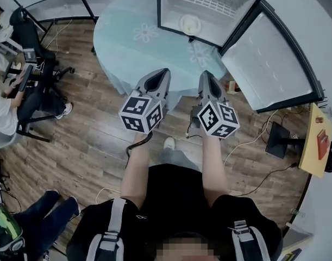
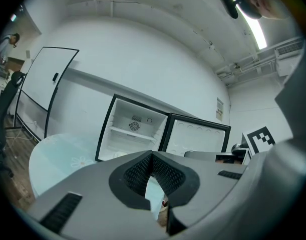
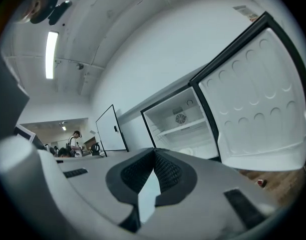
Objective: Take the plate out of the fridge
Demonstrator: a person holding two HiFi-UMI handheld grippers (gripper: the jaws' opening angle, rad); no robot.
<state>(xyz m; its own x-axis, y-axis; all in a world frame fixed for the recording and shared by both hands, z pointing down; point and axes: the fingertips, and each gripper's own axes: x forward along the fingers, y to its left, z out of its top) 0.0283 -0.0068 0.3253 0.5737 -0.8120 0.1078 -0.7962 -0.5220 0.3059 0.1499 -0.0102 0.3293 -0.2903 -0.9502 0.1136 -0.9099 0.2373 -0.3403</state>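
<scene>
A small pale plate (image 1: 190, 23) lies on the floor of the open fridge (image 1: 171, 7), which stands at the far edge of a round table (image 1: 127, 42) with a light-blue flowered cloth. The right gripper view shows the plate (image 3: 187, 152) low inside the fridge (image 3: 180, 129). My left gripper (image 1: 164, 72) and right gripper (image 1: 205, 75) are held side by side over the table's near edge, pointing at the fridge and well short of it. Both are shut with nothing between their jaws. In the gripper views the left gripper (image 2: 151, 155) and right gripper (image 3: 154, 151) show pads meeting.
The fridge door (image 1: 271, 64) swings wide to the right. A seated person and office chair (image 1: 24, 86) are at the left, another person at the lower left. A black stand (image 1: 280, 140), floor cables and a yellow table (image 1: 317, 140) sit at the right. A whiteboard (image 2: 42, 89) stands left of the fridge.
</scene>
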